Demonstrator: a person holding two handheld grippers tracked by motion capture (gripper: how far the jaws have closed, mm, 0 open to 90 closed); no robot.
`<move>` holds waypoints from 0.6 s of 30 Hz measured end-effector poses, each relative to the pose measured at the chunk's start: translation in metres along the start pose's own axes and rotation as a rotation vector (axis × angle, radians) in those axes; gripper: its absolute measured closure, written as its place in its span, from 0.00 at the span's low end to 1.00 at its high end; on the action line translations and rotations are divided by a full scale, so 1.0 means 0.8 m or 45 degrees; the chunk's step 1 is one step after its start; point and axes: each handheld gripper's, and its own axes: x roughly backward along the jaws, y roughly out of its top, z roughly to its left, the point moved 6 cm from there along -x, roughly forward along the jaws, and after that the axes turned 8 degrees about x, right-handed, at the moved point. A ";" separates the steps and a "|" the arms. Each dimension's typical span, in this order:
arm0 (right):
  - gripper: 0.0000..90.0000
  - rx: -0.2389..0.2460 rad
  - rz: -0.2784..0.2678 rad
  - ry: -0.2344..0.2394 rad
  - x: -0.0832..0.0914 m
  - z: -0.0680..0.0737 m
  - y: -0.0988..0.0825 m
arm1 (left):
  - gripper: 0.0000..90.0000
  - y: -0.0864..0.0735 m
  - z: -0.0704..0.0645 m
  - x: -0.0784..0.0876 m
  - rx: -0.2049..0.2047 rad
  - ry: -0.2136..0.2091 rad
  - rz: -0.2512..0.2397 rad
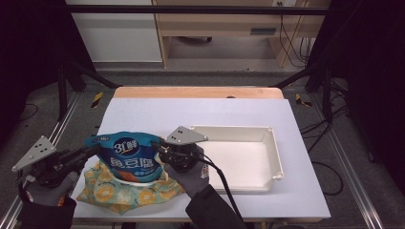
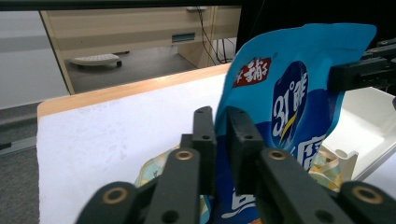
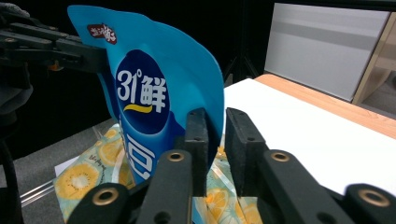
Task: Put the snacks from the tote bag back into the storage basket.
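Observation:
A blue snack bag (image 1: 128,160) with white lettering stands upright near the table's front left, held by both side edges. My left gripper (image 1: 93,150) is shut on its left edge, and in the left gripper view the jaws (image 2: 222,116) pinch the thin edge of the blue bag (image 2: 289,93). On the opposite edge my right gripper (image 1: 157,144) is shut too, its black jaws (image 3: 215,119) clamping the blue bag (image 3: 154,93) from the side. Under it lies a flat bag with a yellow fruit pattern (image 1: 110,191).
A white rectangular tray (image 1: 274,148) sits on the white table sheet (image 1: 191,114) just right of my right hand. The table's wooden far edge (image 1: 198,92) borders a dark frame and floor. Gloved hands and dark sleeves come in from the bottom.

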 end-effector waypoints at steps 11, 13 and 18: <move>1.00 0.010 0.014 -0.006 -0.001 0.004 0.003 | 1.00 0.000 -0.002 0.000 0.004 0.014 0.005; 1.00 0.008 0.015 -0.006 -0.001 0.004 0.003 | 1.00 0.000 -0.002 0.000 0.009 0.014 0.005; 1.00 0.017 0.025 -0.006 -0.002 0.004 0.004 | 1.00 0.000 -0.003 0.001 0.009 0.029 0.008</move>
